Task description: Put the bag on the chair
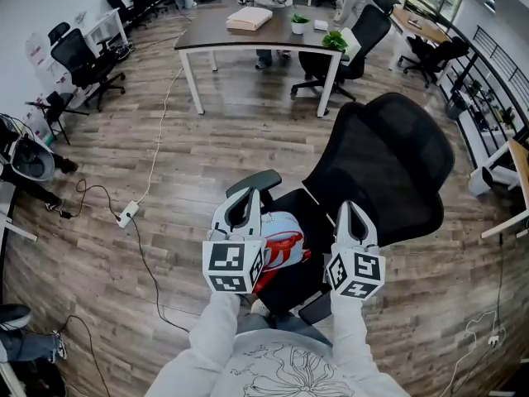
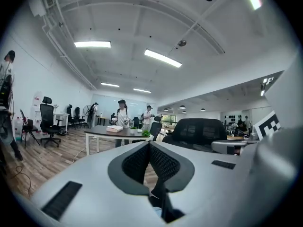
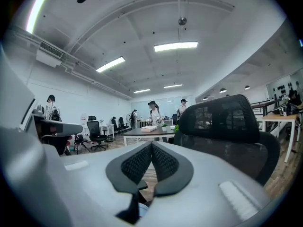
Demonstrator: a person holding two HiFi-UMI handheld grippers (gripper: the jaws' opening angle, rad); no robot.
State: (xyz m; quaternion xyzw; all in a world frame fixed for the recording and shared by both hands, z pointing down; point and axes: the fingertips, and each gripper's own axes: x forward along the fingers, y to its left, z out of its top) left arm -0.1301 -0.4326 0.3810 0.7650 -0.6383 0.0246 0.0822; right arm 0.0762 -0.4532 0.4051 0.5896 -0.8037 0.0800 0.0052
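- left gripper (image 1: 245, 198) and right gripper (image 1: 353, 212): pale grey rounded shells, black ribbed pads (image 2: 135, 164)
- cubes (image 1: 234, 265) bearing black-and-white square markers
- light grey sleeves (image 1: 202, 346)
- pale shirt (image 1: 281, 366) with line-drawn flowers

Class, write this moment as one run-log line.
bag: on chair seat | left gripper: shut, empty | right gripper: shut, empty

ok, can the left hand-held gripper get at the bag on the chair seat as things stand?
Probably yes. The bag lies on the seat of the chair just below the left hand-held gripper, with nothing between them. Its jaws are shut, so they'd need opening first.
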